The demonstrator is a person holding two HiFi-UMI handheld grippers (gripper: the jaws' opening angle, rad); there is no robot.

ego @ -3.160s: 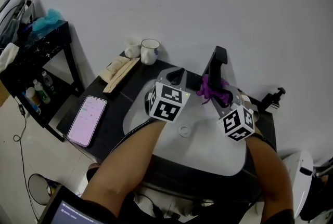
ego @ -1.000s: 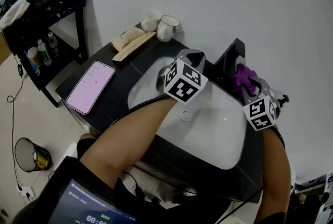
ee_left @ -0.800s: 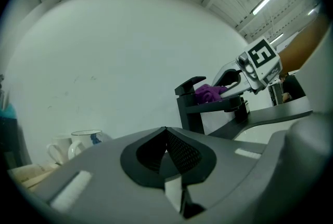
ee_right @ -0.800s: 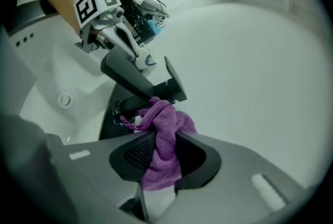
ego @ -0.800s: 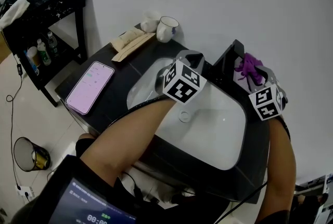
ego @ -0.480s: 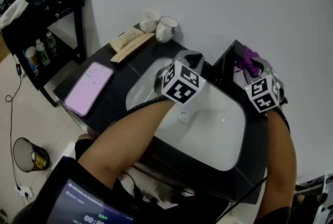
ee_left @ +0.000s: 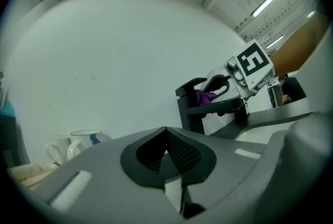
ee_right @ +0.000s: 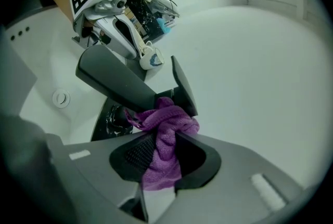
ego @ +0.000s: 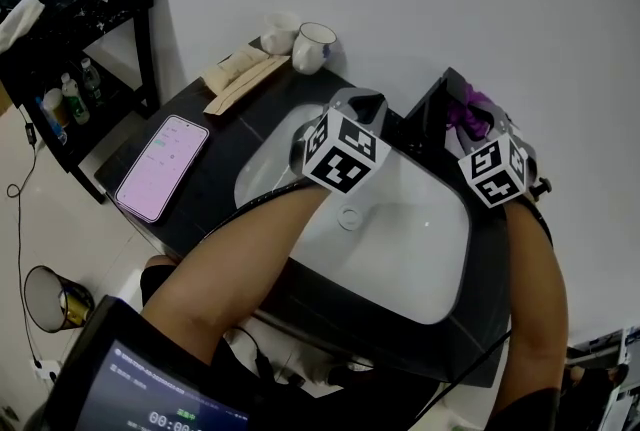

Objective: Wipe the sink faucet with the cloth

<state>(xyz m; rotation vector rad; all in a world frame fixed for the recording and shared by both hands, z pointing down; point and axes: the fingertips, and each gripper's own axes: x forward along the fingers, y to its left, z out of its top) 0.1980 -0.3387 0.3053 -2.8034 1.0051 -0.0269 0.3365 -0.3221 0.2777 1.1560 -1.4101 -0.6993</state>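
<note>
The black faucet point(ego: 432, 111) stands at the back of the white sink point(ego: 400, 254). My right gripper point(ego: 478, 124) is shut on a purple cloth point(ego: 467, 108) that presses against the faucet's right side near its top. In the right gripper view the cloth point(ee_right: 164, 140) bunches between the jaws and touches the faucet point(ee_right: 122, 85) where spout meets body. My left gripper point(ego: 352, 111) hovers over the basin's back left, shut with nothing held. In the left gripper view its jaws point(ee_left: 166, 151) meet, with the faucet point(ee_left: 193, 106) and cloth point(ee_left: 204, 96) ahead.
On the black counter point(ego: 215, 159) lie a phone point(ego: 160, 168) with a lit screen, a wrapped beige packet point(ego: 240, 77) and two white cups point(ego: 314, 47). A black shelf point(ego: 75, 9) with bottles stands at the left. A bin point(ego: 55, 297) sits on the floor.
My right gripper carried the cloth from the faucet's right base up to its top over the last second. The left gripper stayed over the basin. The head camera shifted slightly.
</note>
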